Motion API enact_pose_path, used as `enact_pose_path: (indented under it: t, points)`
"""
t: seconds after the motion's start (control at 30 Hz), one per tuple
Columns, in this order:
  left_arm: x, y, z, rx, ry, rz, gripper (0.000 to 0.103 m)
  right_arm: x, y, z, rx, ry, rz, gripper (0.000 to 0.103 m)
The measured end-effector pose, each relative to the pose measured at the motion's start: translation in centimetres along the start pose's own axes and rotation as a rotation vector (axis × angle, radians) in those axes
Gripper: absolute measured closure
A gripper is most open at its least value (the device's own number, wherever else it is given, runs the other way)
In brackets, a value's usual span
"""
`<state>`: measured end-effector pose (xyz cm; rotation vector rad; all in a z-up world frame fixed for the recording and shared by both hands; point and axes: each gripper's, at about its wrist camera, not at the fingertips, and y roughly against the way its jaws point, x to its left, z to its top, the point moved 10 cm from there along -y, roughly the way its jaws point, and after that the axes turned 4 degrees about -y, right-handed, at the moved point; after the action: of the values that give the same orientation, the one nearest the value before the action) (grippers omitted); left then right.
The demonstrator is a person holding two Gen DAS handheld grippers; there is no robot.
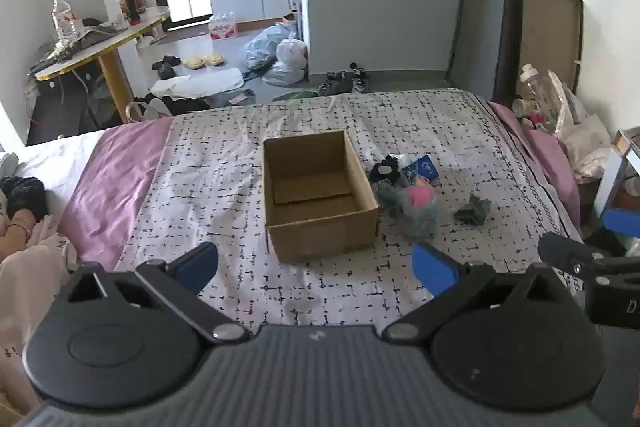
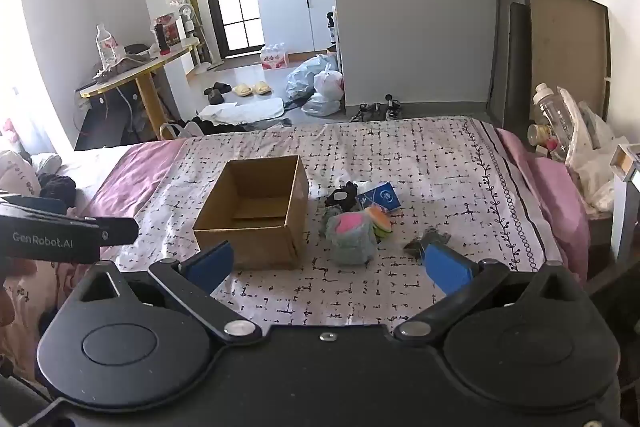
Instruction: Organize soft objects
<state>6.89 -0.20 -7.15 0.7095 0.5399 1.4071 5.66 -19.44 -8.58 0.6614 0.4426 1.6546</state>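
An open cardboard box (image 1: pixel 324 239) (image 2: pixel 244 245) stands empty in the middle of the patterned bedspread. Just right of it lies a small heap: a grey and pink plush (image 1: pixel 416 209) (image 2: pixel 352 237), a black fabric piece (image 1: pixel 384 169) (image 2: pixel 344 197), a blue packet (image 1: pixel 420 169) (image 2: pixel 380 199) and a burger-shaped toy (image 2: pixel 380 221). A dark folded cloth (image 1: pixel 474 211) (image 2: pixel 430 239) lies apart, further right. My left gripper (image 1: pixel 316 267) hovers open in front of the box. My right gripper (image 2: pixel 330 265) hovers open in front of the heap. Both hold nothing.
The bed (image 1: pixel 460 131) has pink sheet edges on both sides. A dark knit item (image 1: pixel 24 195) and a person's arm lie at the left. Bottles and bags (image 2: pixel 560 131) crowd the right bedside. Shoes, bags and clothes litter the floor (image 1: pixel 224 47) beyond the bed.
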Motion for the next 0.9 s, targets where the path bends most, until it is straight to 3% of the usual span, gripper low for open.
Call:
enact_pose_path:
  t: [0.13, 0.37, 0.9]
  points:
    - [-0.6, 0.6, -0.6, -0.04, -0.018, -0.007, 0.0, 0.4, -0.2, -1.0, -0.005, 0.005, -0.002, 0.0]
    - [-0.2, -0.1, -0.1, -0.012, 0.004, -0.005, 0.0, -0.8, 0.2, 1.2, -0.008, -0.008, 0.002, 0.0]
    - [-0.1, 0.6, 1.1, -0.076, 0.01, 0.011, 0.0, -0.3, 0.3, -0.5, -0.02, 0.016, -0.02, 0.0]
